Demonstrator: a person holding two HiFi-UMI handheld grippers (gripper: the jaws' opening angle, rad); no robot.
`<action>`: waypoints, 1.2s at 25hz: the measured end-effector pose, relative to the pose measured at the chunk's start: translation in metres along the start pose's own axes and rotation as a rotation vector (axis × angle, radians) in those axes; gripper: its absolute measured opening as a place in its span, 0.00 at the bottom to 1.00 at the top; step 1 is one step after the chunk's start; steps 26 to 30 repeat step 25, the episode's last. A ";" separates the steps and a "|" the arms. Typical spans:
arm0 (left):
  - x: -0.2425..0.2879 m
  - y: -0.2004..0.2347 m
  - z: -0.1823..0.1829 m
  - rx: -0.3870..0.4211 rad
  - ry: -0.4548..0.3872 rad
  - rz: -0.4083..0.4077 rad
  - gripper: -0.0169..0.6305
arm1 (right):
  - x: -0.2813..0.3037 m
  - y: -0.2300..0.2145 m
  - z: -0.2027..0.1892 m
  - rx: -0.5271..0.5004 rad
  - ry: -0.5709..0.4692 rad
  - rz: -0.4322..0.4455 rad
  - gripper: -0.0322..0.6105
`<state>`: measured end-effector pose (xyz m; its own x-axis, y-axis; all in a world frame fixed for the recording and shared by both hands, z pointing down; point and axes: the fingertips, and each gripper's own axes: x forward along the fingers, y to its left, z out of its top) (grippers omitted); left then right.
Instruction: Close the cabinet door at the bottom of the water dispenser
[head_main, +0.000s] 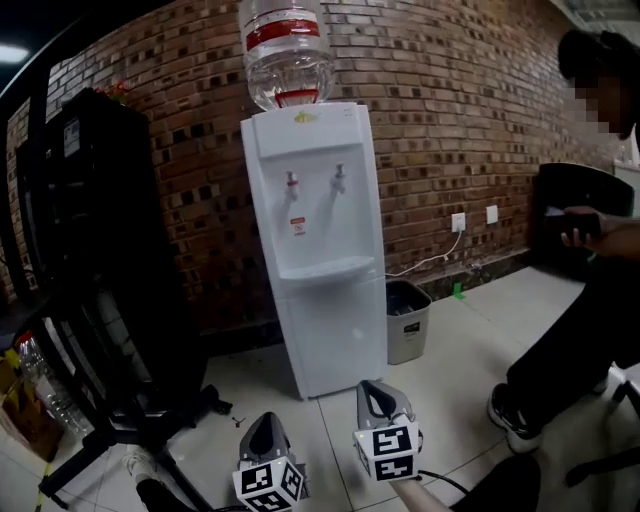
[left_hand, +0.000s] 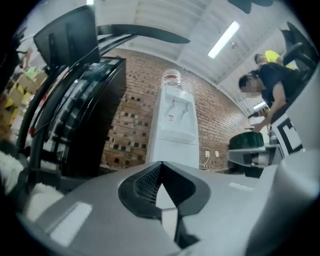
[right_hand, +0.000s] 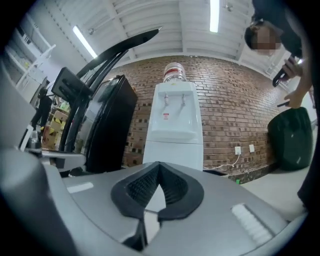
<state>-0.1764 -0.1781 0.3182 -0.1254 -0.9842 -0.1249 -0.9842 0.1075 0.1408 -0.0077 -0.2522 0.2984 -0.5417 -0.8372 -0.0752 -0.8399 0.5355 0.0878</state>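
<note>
The white water dispenser (head_main: 318, 230) stands against the brick wall with a clear bottle (head_main: 287, 50) on top. Its bottom cabinet door (head_main: 338, 330) looks flush with the body. Both grippers are low in the head view, in front of the dispenser and apart from it. My left gripper (head_main: 266, 422) is shut with nothing between its jaws. My right gripper (head_main: 376, 388), a little nearer the door, is also shut and empty. In the left gripper view the left gripper (left_hand: 160, 165) points at the dispenser (left_hand: 172, 130). The right gripper (right_hand: 159, 165) faces the door (right_hand: 173, 154) straight on.
A tall black cabinet (head_main: 90, 230) and a black stand's legs (head_main: 130, 430) are on the left. A grey waste bin (head_main: 408, 320) sits right of the dispenser under wall sockets (head_main: 458, 222). A person (head_main: 590, 300) stands at the right on the pale tiled floor (head_main: 460, 400).
</note>
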 end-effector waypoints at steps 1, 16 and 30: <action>-0.004 0.005 -0.005 -0.045 0.015 0.017 0.05 | -0.005 0.007 -0.006 -0.003 0.009 0.001 0.05; 0.001 -0.012 -0.013 -0.004 -0.011 -0.034 0.05 | -0.014 0.012 -0.023 -0.002 0.005 0.009 0.05; 0.008 -0.014 -0.002 -0.006 -0.020 -0.046 0.05 | -0.008 0.005 -0.024 -0.013 -0.001 -0.002 0.05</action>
